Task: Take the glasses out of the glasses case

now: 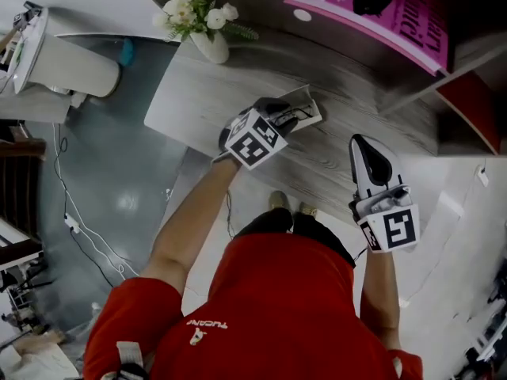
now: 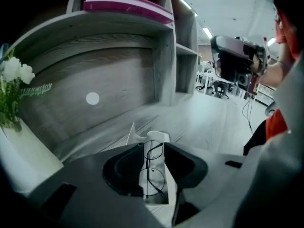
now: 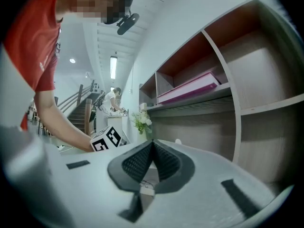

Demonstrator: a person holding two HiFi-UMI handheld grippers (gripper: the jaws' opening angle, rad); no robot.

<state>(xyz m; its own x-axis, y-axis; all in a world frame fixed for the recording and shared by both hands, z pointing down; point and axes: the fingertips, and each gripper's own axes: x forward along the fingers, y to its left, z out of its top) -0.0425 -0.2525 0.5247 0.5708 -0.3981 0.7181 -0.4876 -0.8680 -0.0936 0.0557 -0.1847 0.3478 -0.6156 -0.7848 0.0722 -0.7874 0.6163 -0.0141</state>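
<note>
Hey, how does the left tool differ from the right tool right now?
The left tool has its jaws apart; the right tool has its jaws together. The left tool tilts down over the glasses lying on the white case, which show between its jaws; the right tool points level, off to one side of the case, gripping nothing. Both are the same white hand-held design.
</note>
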